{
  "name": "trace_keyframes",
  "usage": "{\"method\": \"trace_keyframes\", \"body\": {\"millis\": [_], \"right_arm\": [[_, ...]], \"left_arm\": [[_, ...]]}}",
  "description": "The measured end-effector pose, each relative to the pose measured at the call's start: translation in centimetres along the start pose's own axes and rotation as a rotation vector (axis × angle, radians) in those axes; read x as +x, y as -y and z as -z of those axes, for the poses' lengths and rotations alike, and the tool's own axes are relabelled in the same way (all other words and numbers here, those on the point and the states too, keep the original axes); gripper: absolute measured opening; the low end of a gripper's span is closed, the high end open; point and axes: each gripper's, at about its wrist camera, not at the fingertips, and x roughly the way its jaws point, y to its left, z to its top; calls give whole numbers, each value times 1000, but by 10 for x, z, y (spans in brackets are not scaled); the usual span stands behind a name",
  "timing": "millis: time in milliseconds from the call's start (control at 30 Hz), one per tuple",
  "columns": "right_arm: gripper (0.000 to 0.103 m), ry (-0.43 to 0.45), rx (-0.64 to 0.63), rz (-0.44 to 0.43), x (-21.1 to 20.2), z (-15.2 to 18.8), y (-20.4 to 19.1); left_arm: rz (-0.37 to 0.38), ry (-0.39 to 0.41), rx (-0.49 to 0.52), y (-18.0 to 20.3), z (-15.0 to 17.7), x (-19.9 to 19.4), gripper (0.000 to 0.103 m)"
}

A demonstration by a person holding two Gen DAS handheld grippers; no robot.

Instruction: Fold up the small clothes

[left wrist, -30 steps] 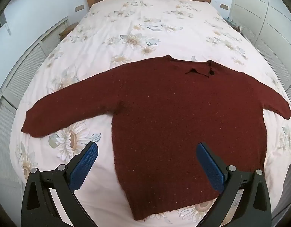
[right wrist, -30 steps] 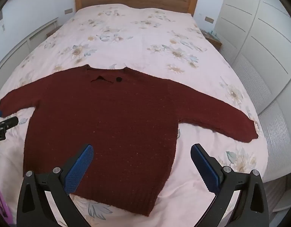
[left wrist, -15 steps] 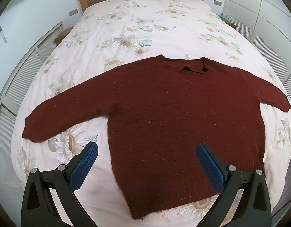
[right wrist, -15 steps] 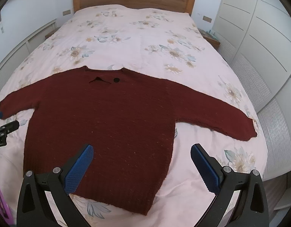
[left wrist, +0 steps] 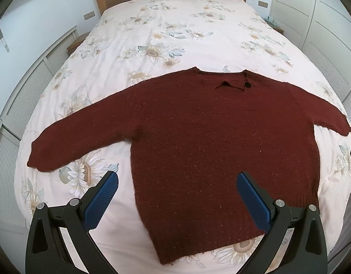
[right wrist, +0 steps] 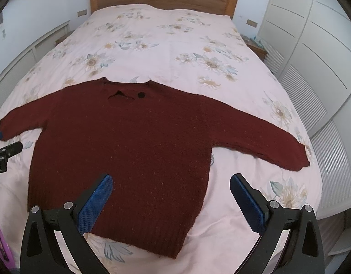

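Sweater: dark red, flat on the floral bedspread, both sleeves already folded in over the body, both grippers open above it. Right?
Not quite. The sleeves are not folded in: the left wrist view shows the sweater with both sleeves spread out to the sides on the floral bedspread. The rest holds: it is dark red and flat, and the left gripper and right gripper are open above it.

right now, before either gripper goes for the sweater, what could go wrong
1. The sweater is thick knit; an open left gripper or right gripper may pinch only the top layer.
2. A deep grab could catch the floral duvet too.
3. Its spread sleeves may drag and bunch.
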Motion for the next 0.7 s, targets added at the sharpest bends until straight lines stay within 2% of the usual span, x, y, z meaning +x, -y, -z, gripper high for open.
{"method": "trace_keyframes", "body": {"millis": [167, 700], "right_arm": [[102, -2, 1, 4, 0, 1, 0], [102, -8, -4, 31, -3, 1, 4]], "left_arm": [[18, -7, -9, -1, 0, 0, 102], [9, -10, 29, 3, 2, 3, 102]]}}
